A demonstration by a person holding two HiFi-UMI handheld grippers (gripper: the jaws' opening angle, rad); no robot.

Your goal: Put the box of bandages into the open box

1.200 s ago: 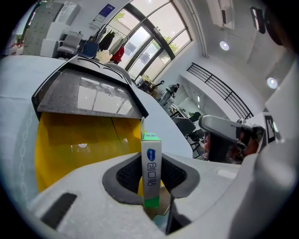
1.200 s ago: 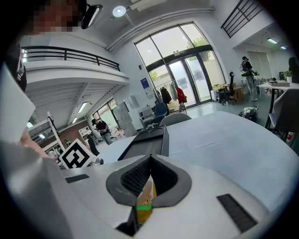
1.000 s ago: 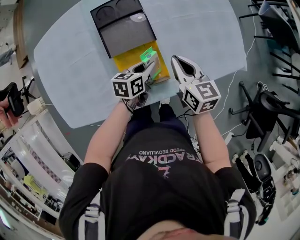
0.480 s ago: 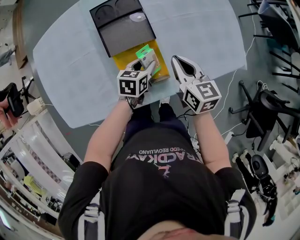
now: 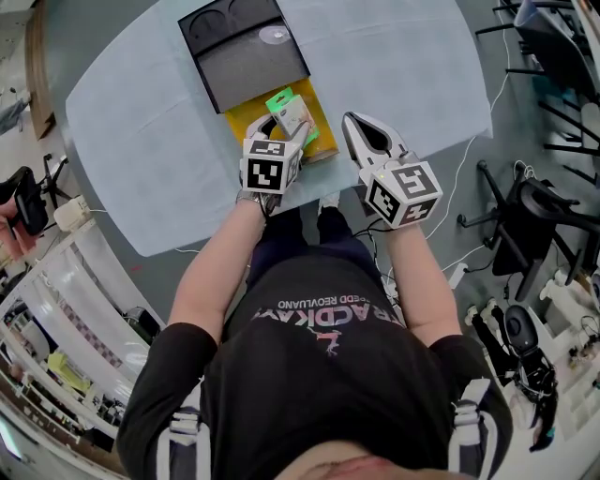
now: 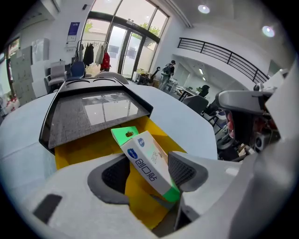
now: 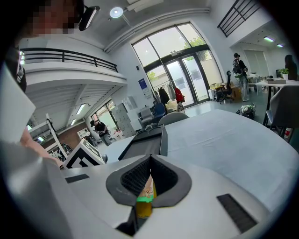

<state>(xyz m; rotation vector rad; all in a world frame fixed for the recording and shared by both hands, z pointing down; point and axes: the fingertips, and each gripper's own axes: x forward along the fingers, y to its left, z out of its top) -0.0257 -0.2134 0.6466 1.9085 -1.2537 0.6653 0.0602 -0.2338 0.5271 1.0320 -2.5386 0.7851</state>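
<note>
Since my left tongs [image 6: 148, 172] have just been opening, they're wide, bandage box [image 6: 145, 158] between them | it leans tilted inside the open box [image 6: 77, 149] | right tongs [image 7: 149, 163] pinched together, empty, near that box | looks light, crushable: I'd grip the flat sides gently

Bright, even indoor light fills all three views. Daylight pours through tall glass doors [image 6: 119, 46] at eleven o'clock in the left gripper view, and round ceiling lights [image 6: 203, 8] glow at one o'clock. The panes show as pale glare on the dark lid of the open box [image 6: 93, 112]. Shadows on the pale counter [image 5: 141, 112] in the head view are faint and soft-edged. Both gripper views bulge with fisheye distortion and darken to black at the corners, with the nearest foreground slightly soft. The head view bends straight lines from seven to nine o'clock.
</note>
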